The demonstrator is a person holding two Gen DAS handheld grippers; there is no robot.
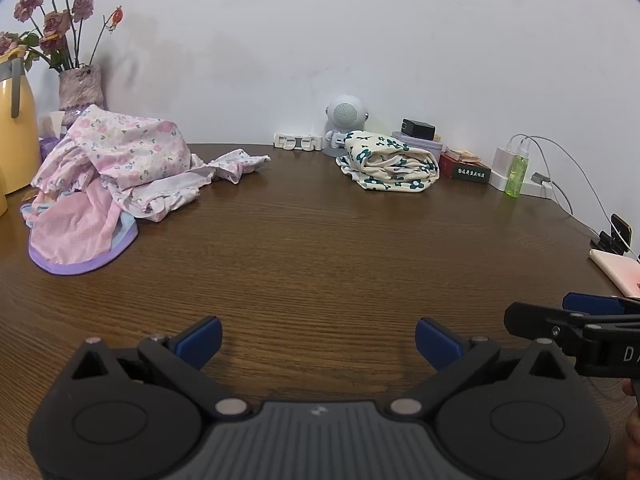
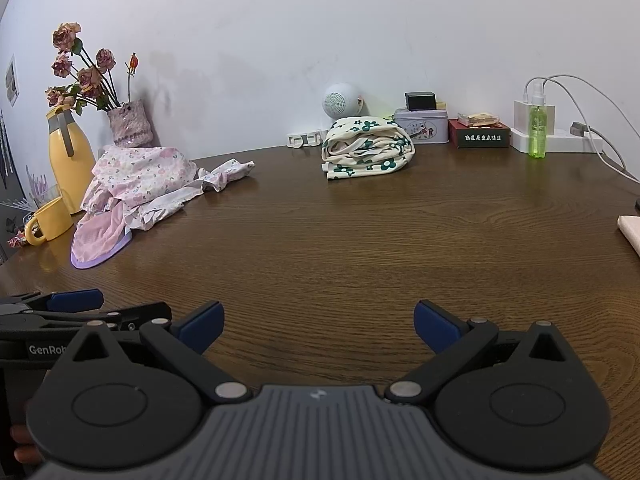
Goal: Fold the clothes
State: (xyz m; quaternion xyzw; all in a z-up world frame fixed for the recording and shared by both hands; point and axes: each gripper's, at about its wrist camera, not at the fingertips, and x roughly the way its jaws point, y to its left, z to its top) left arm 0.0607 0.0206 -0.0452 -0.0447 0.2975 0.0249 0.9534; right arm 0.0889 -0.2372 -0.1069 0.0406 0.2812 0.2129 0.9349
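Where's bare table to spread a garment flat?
The wide middle of the table is free, between the pink pile on the left, the folded floral cloth at the back and both open tools. The back edge by the tin and charger is crowded.

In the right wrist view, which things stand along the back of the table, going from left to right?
yellow jug → flower vase → pink floral clothes → white round speaker → folded cream garment with green flowers → tin box → dark red box → green spray bottle
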